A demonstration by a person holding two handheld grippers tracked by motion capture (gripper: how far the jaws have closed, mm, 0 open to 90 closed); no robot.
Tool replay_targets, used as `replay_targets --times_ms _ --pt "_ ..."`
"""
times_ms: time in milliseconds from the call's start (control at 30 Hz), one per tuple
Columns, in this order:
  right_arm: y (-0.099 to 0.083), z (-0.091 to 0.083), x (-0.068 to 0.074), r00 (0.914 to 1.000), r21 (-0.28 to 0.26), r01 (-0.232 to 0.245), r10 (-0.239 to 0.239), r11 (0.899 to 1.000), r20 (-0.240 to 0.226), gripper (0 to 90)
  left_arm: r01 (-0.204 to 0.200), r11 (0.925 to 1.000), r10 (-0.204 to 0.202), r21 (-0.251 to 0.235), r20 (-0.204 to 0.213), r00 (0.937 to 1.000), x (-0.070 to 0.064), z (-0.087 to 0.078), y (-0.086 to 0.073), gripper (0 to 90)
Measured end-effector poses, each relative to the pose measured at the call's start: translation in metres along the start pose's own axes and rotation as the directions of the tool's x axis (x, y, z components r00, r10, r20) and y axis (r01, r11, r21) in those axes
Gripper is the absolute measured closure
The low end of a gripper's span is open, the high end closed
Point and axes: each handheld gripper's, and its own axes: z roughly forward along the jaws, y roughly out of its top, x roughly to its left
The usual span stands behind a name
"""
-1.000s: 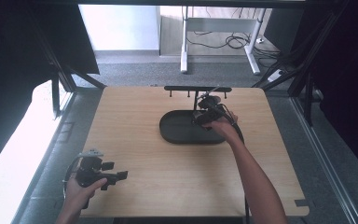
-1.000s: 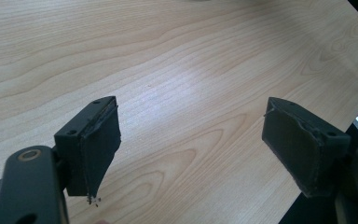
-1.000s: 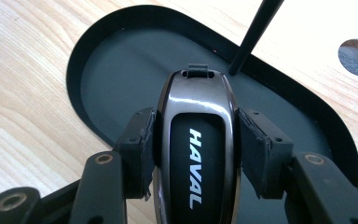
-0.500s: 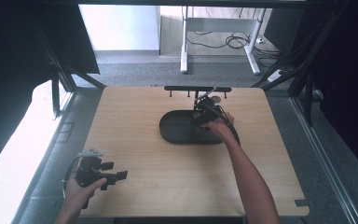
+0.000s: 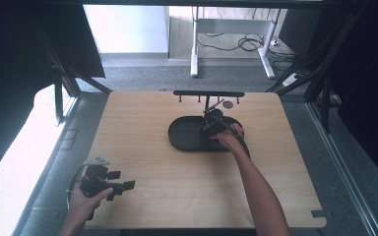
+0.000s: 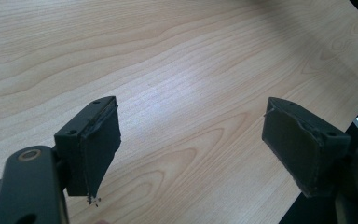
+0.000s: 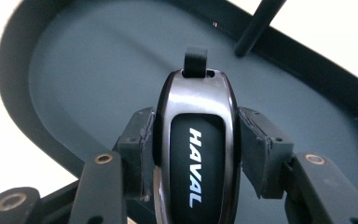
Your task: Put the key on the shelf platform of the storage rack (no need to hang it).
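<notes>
Right gripper (image 7: 193, 154) pinched the HAVAL key fob (image 7: 196, 140) by its sides, held over the dark oval tray (image 7: 74, 84). Left gripper (image 6: 191, 149) sat spread wide over bare table (image 6: 168, 56), near its front-left corner.

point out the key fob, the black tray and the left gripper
key fob (image 7: 196, 154), right gripper view, on its black face with the HAVAL lettering
black tray (image 5: 184, 133), high view, on its bare floor
left gripper (image 6: 191, 144), left gripper view, midway between its open jaws

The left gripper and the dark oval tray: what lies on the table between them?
Nothing: the high view shows bare wood between the left gripper and the tray.
</notes>
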Motion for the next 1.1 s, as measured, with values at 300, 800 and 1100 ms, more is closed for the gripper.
replay_targets --times_ms 300,800,1100 --pt "-0.007 0.017 0.0 0.9997 0.045 0.015 -0.016 0.999 0.021 49.2 0.002 1.0 -0.002 0.006 0.002 1.0 0.0 0.001 0.0 19.5" --pt "-0.017 0.03 -0.005 0.9997 0.066 0.004 -0.006 0.998 0.023 45.9 -0.002 1.0 0.002 0.009 0.005 1.0 -0.001 0.002 0.0 19.5" --pt "-0.014 0.008 0.0 0.9999 0.002 0.004 -0.004 1.0 0.012 40.6 -0.003 1.0 0.003 0.008 0.004 1.0 -0.001 0.002 0.0 19.5"
